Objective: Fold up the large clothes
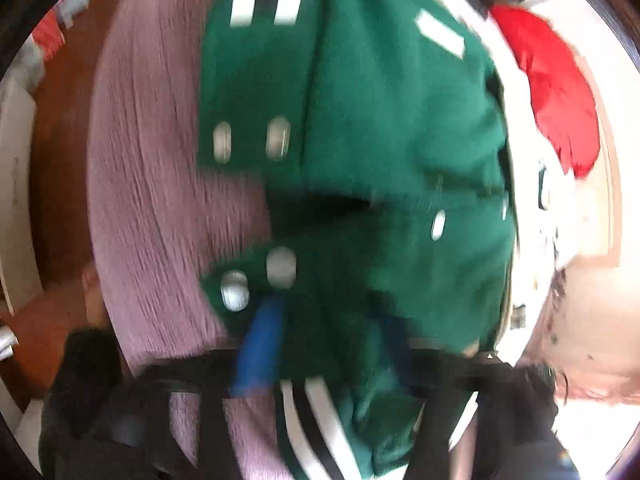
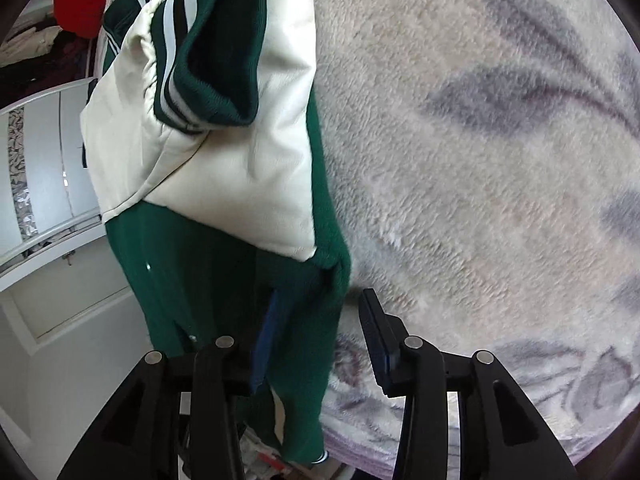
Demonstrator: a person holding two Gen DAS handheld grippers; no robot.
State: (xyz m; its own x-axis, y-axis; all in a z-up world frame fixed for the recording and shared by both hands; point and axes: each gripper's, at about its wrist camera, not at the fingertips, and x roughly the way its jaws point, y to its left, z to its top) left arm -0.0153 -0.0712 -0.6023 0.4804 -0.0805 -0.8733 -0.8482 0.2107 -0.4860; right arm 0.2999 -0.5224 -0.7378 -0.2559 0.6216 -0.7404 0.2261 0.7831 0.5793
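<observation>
A green varsity jacket (image 1: 380,128) with silver snaps and white-and-black striped ribbing fills the blurred left wrist view. My left gripper (image 1: 328,324) is shut on a bunched fold of it; one blue pad (image 1: 260,340) shows and green cloth mostly hides the other. In the right wrist view the same jacket (image 2: 208,280) hangs at the left with its cream sleeve (image 2: 224,168) and striped cuff folded over the front. My right gripper (image 2: 320,294) stands open at the jacket's right edge. Its left finger lies against the green cloth and its right finger stands apart over the blanket.
A plush beige blanket (image 2: 480,160) with grey leaf shapes covers the bed on the right. A mauve ribbed bedspread (image 1: 152,184) lies under the jacket, with wooden floor (image 1: 60,140) beyond. A red garment (image 1: 552,92) lies at the far side. White cabinet doors (image 2: 48,184) stand left.
</observation>
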